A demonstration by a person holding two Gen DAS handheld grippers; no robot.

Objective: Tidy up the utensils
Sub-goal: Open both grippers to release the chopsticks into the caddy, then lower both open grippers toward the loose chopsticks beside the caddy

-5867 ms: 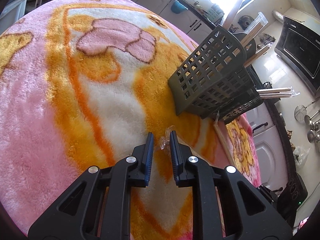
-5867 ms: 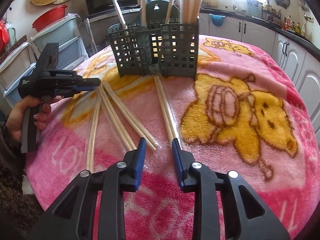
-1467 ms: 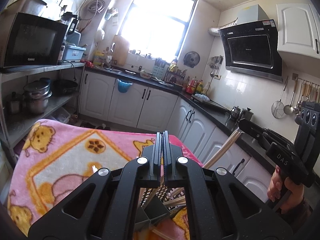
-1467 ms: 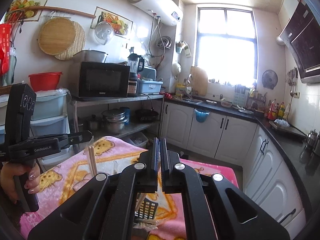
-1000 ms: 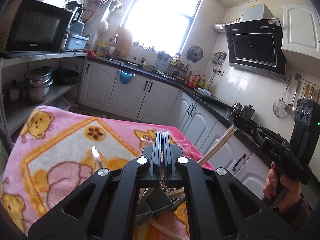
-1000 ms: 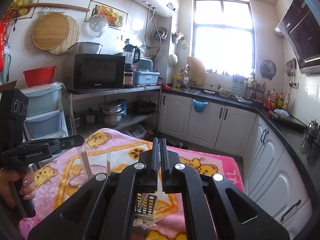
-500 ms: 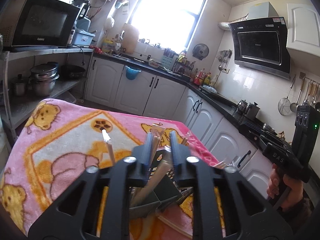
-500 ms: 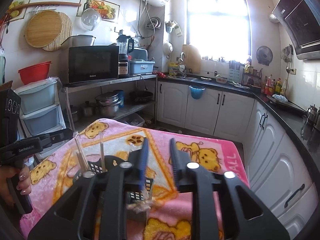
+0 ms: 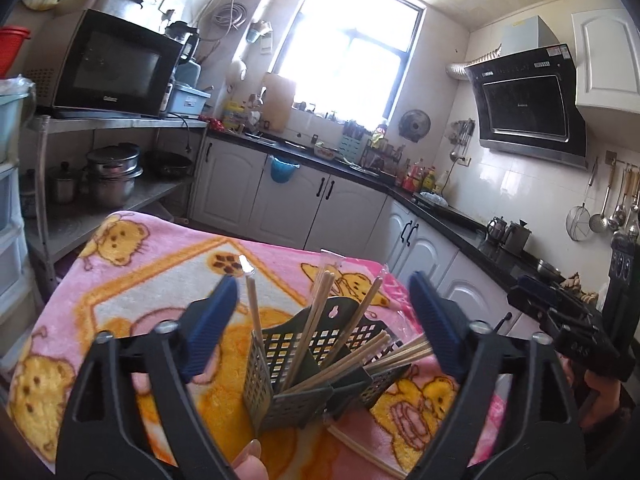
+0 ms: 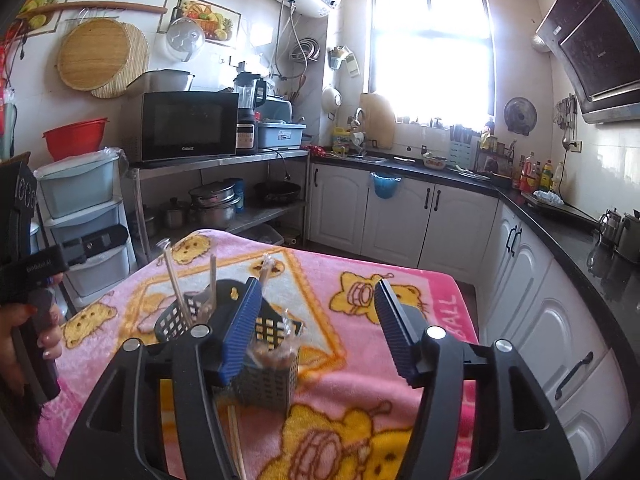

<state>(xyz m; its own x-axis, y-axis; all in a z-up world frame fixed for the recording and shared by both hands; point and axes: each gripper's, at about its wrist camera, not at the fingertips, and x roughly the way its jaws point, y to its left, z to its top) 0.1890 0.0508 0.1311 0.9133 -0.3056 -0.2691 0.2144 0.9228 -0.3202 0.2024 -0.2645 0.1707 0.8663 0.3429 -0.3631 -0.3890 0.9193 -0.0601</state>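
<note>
Now both my left gripper [image 9: 322,312] and right gripper [image 10: 318,322], a second ago pinched shut, are opening with nothing between their fingers, so the chopsticks [image 9: 320,320] stand released in the grey caddy [image 9: 304,364] at my 12 o'clock

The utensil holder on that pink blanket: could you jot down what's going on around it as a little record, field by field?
Holder: dark grey slotted utensil holder, upright on the pink teddy-bear blanket
Contents: wooden chopsticks, several in clear wrappers, leaning at different angles
Still outside: chopsticks lying on the blanket by the holder's base
Left gripper: jaws opening, nothing pinched between them
Right gripper: jaws opening, nothing pinched between them
Position: both grippers above the holder, looking slightly down
Setting: kitchen with microwave on a metal shelf
</note>
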